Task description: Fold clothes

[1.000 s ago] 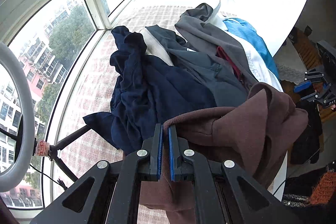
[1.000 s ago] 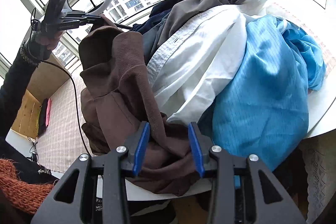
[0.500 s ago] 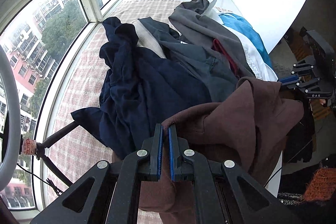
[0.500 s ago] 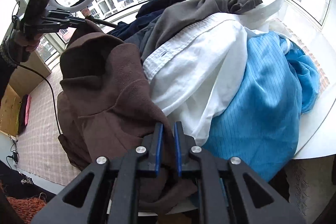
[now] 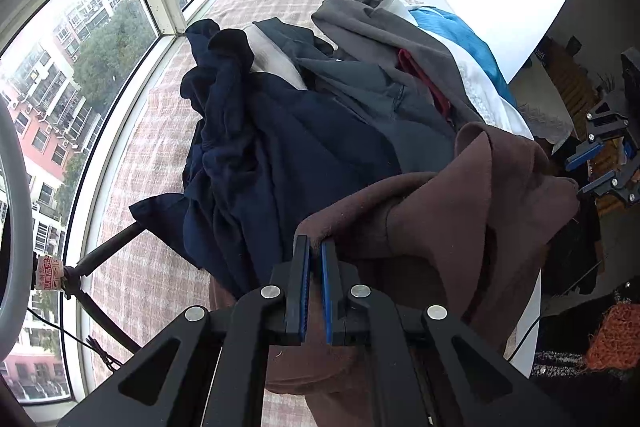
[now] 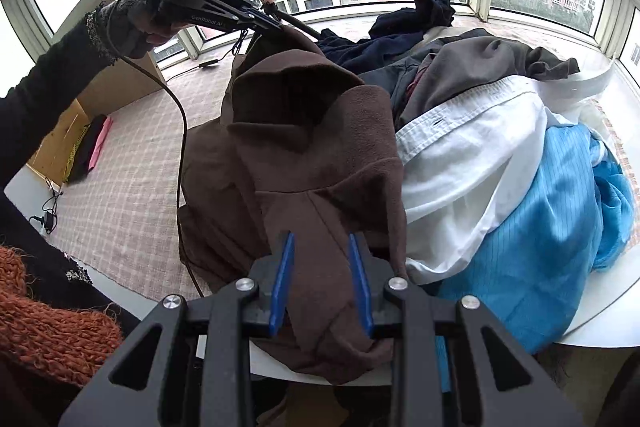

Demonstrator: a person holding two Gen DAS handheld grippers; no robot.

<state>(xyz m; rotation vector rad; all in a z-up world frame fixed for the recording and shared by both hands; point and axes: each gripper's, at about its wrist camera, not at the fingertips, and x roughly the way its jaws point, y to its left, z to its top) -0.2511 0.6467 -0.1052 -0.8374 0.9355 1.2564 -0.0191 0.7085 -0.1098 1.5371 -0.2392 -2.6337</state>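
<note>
Left tongs (image 5: 313,247) clamped together on an edge of the brown fleece garment (image 5: 460,211), lifting it off the near left end of the clothes pile (image 5: 300,131). Risk here, I'd judge: that pinch is thin (just a rim of fleece), and a hard pull could slip it free or drag the navy garment (image 5: 280,155) along. Over to the right tongs (image 6: 320,283): jaws opening, fleece between the pads but not pressed. If they part further, the near end could sag off the white worktop (image 6: 600,323). White shirt (image 6: 472,163) and blue garment (image 6: 532,235) lie just right.
</note>
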